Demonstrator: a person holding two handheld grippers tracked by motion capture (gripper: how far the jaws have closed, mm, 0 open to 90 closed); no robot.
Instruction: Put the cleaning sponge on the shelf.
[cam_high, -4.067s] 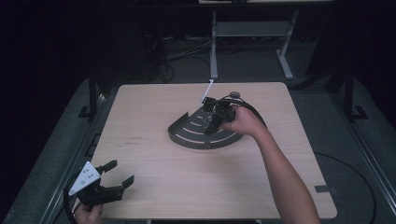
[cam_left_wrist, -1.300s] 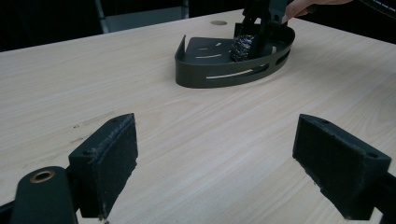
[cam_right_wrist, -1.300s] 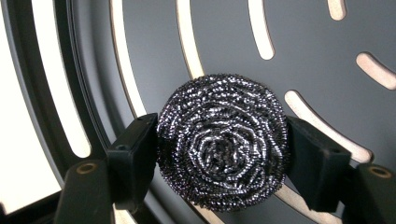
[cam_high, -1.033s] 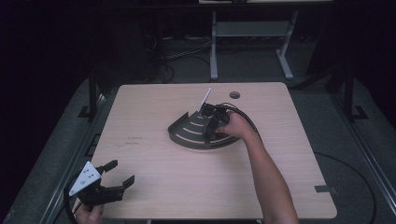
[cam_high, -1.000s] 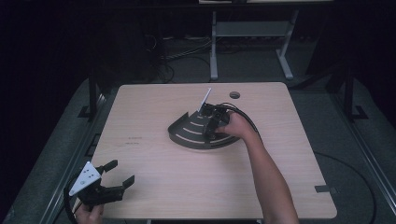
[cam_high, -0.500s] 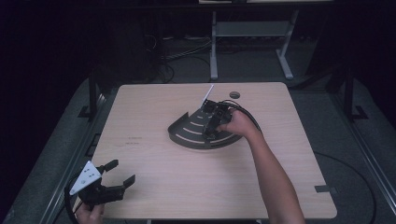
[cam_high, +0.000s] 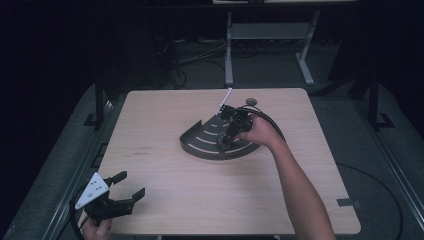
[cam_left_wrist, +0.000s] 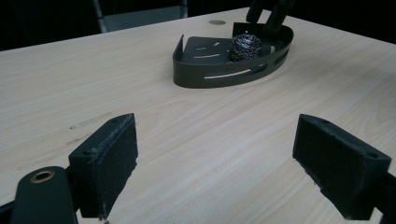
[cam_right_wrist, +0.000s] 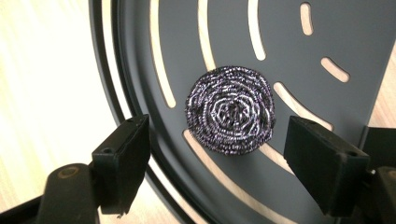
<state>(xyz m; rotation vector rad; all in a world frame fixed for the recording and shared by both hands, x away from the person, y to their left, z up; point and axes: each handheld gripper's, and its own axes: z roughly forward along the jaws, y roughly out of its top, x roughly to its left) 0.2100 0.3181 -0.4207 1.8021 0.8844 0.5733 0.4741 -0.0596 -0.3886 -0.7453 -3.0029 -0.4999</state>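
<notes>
A round steel-wool scourer lies on the slotted floor of a dark grey fan-shaped tray. My right gripper hangs just above it and points down. Its jaws have just been opening and now stand apart on either side of the scourer, with no pad touching it. In the high view the right gripper is over the tray at the table's middle. My left gripper rests open at the near left corner with nothing between its pads. From there the scourer shows inside the tray.
A small round dark disc sits on the light wooden table behind the tray. A metal stand rises beyond the far edge. The right gripper's cable loops beside the hand.
The right gripper has lifted a little off the tray and its jaws have spread. The left gripper has stayed where it was.
</notes>
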